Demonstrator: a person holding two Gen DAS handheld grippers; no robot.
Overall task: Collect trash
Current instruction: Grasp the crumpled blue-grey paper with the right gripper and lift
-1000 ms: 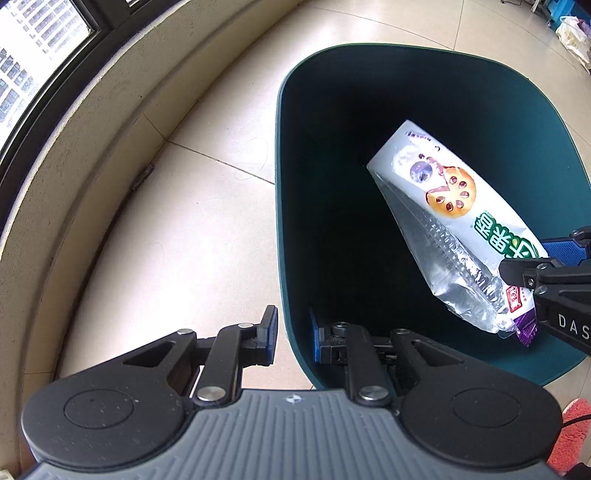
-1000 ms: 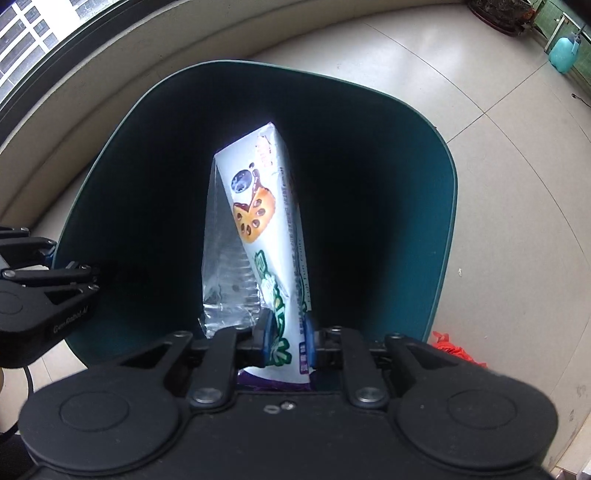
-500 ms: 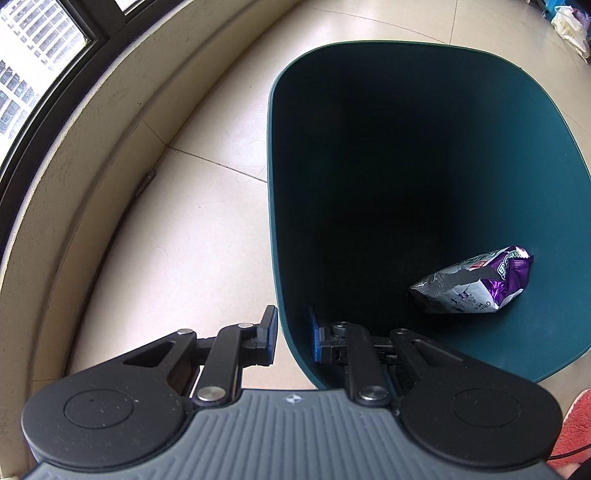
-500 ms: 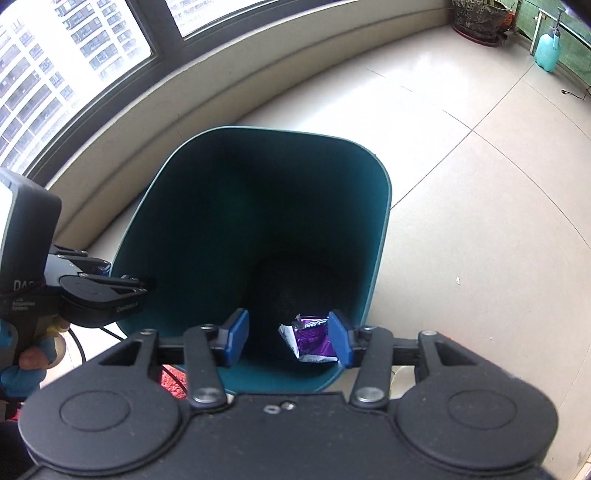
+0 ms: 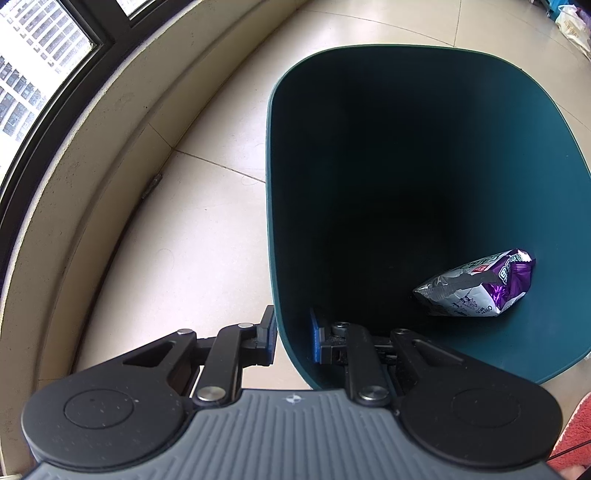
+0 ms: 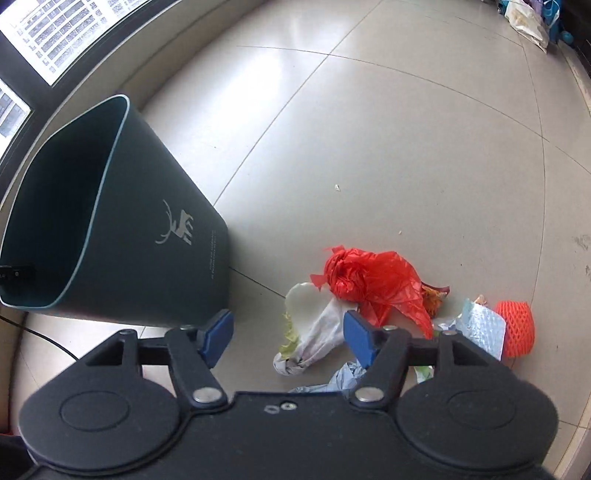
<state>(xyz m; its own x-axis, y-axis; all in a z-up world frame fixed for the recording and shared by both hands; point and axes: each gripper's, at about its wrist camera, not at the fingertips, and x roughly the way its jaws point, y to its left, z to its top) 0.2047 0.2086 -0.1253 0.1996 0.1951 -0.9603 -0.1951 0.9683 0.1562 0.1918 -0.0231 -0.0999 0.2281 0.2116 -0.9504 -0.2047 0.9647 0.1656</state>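
Note:
A dark green bin [image 5: 535,155] stands on the tiled floor, and my left gripper [image 5: 293,338] is shut on its near rim, one pad outside and one inside. A purple and silver snack wrapper [image 5: 476,284] lies at the bottom of the bin. In the right wrist view the bin [image 6: 155,229] is at the left, tilted. My right gripper [image 6: 288,334] hangs over a trash pile on the floor, its jaws opening with nothing gripped. Below it lie a white crumpled cloth [image 6: 317,339], a red plastic bag [image 6: 373,280], an orange foam net [image 6: 515,326] and a silver foil piece [image 6: 480,326].
A low window ledge and dark window frame [image 5: 55,122] curve along the left. A pale blue wrapper [image 6: 343,376] and a cabbage leaf [image 6: 299,306] lie in the pile. Bags [image 6: 528,18] stand at the far right. A black cable [image 6: 40,336] runs on the floor.
The right gripper let the snack wrapper drop into the bin, opened, and swung away right to the trash pile. The left gripper stayed clamped on the bin rim.

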